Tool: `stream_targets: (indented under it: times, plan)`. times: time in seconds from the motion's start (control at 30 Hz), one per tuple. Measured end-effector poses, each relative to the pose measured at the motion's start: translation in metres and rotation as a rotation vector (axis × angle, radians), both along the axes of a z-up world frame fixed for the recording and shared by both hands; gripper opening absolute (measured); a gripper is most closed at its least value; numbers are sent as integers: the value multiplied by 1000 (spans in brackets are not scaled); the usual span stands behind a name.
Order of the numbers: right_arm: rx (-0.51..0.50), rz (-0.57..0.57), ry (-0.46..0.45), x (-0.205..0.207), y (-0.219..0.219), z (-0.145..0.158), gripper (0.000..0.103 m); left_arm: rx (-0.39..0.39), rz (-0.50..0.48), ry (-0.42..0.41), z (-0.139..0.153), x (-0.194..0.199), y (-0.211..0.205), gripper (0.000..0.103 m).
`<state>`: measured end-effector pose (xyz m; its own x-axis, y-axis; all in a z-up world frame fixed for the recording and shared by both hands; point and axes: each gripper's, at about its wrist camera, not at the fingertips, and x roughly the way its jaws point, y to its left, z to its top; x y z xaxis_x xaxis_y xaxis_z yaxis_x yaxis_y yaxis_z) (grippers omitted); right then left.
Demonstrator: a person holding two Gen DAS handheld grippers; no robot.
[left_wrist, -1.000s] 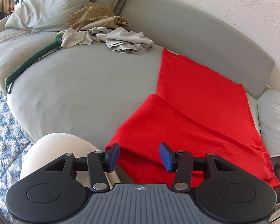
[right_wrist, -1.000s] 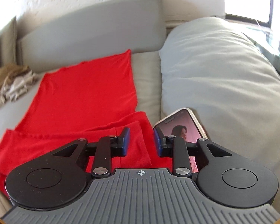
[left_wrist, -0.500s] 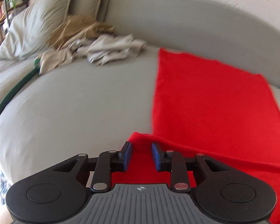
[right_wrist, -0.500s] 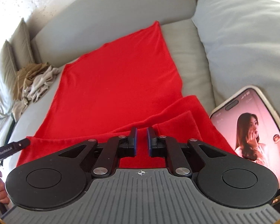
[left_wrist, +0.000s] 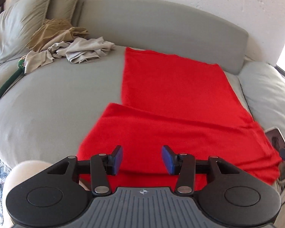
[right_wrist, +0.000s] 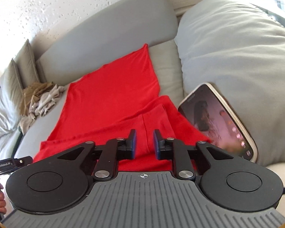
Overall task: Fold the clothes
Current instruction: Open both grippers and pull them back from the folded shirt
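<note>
Left wrist view: red cloth (left_wrist: 171, 114) lies beneath the parted left tongs (left_wrist: 142, 159).

Red cloth (left_wrist: 172, 98) — flat, near end folded

left tongs (left_wrist: 142, 158) parted above the red cloth (left_wrist: 172, 117).

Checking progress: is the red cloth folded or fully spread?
Partly folded: the red cloth lies flat at the far end, its near end doubled back.
</note>
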<state>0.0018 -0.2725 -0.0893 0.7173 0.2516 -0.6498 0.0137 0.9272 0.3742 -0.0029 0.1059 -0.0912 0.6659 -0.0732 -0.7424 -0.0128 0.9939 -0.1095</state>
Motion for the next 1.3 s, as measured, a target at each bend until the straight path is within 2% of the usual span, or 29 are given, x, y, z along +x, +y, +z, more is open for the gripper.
stream_targets:
  times: [0.13, 0.2, 0.23, 0.27, 0.33, 0.43, 0.53, 0.67, 0.77, 0.87, 0.93, 0.97, 1.0, 1.17, 1.3]
  plan:
    - [-90, 62, -24, -22, 26, -1, 27, 24, -12, 18, -8, -1, -11, 45]
    - [-150, 115, -43, -19, 41, 1, 35, 42, -14, 20, -10, 3, -14, 47]
    - [-181, 140, -58, -17, 49, 3, 37, 62, -17, 13, -10, 6, -15, 52]
    - [-213, 158, -80, -13, 56, 6, 43, 95, -23, 2, -12, 11, -16, 54]
    - [-278, 177, -90, 0, 70, 8, 44, 163, -31, 35, -25, 20, -20, 54]
    - [-356, 178, -7, 19, 84, -8, 45, 227, -62, 7, -34, 12, -28, 54]
    - [-392, 191, 49, 16, 85, -24, 48, 210, -54, 53, -26, 4, -23, 56]
    - [-383, 208, 97, -9, 71, -17, 50, 179, -41, 116, -15, -17, -15, 55]
    - [-309, 166, 85, -27, 53, -2, 50, 146, -72, 70, -4, -28, -18, 55]
    - [-269, 143, 66, -30, 46, 4, 50, 132, -129, 25, -2, -24, -31, 55]
    - [-252, 138, 61, -28, 45, 6, 38, 154, -169, 34, -9, -16, -45, 54]
    - [-254, 150, 69, -24, 49, 4, 22, 170, -188, 48, -14, -14, -50, 53]
    - [-256, 163, 75, -22, 53, 1, 19, 185, -208, 67, -19, -13, -55, 52]
    - [-269, 206, 136, -16, 68, -22, 21, 182, -226, 103, -33, -21, -58, 53]
    - [-273, 219, 125, -21, 69, -21, 21, 164, -214, 112, -33, -20, -56, 54]
